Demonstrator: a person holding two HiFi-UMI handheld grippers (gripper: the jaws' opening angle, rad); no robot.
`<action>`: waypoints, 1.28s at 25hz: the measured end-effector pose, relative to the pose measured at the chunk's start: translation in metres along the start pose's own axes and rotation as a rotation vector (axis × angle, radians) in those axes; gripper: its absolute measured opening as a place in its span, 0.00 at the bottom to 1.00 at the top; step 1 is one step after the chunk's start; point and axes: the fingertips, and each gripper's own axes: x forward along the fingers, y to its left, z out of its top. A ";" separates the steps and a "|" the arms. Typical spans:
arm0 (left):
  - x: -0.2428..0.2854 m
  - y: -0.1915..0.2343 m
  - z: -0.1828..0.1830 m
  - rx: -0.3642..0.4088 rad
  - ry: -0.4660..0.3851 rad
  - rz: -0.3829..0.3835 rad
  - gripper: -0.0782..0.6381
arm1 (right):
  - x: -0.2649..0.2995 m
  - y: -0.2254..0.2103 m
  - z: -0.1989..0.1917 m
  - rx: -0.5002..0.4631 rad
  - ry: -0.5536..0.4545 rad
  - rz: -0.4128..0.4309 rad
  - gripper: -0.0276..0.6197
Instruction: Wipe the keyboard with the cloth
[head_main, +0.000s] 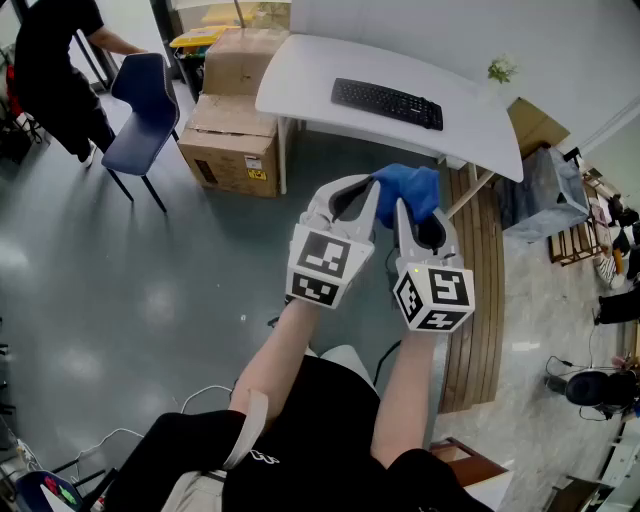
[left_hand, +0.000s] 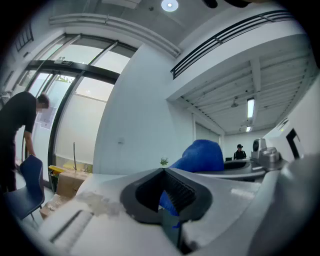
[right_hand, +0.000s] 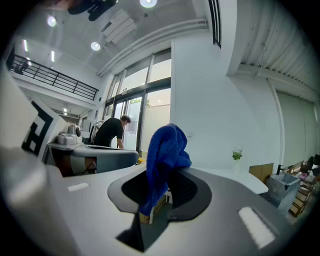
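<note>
Here both grippers, left gripper (head_main: 368, 190) and right gripper (head_main: 402, 208), hang side by side well short of the white table (head_main: 300, 85), each pinching the blue cloth (head_main: 414, 187). The keyboard (head_main: 386, 103) lies on that table, with cardboard boxes (head_main: 232, 130) and a blue chair (head_main: 145, 100) to its left.

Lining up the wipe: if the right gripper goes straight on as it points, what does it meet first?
Likely the near edge of the white table, just before the keyboard, with the cloth held by the right gripper touching first. Depth is unclear.
</note>
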 end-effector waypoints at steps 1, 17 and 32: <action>0.002 0.000 0.000 -0.004 0.000 -0.004 0.10 | 0.002 -0.002 0.000 0.005 -0.004 -0.008 0.18; 0.106 0.074 -0.018 -0.023 0.018 0.050 0.10 | 0.111 -0.083 0.001 0.055 -0.055 -0.036 0.18; 0.389 0.218 -0.078 -0.086 0.181 0.208 0.10 | 0.392 -0.299 -0.054 0.208 0.058 0.036 0.18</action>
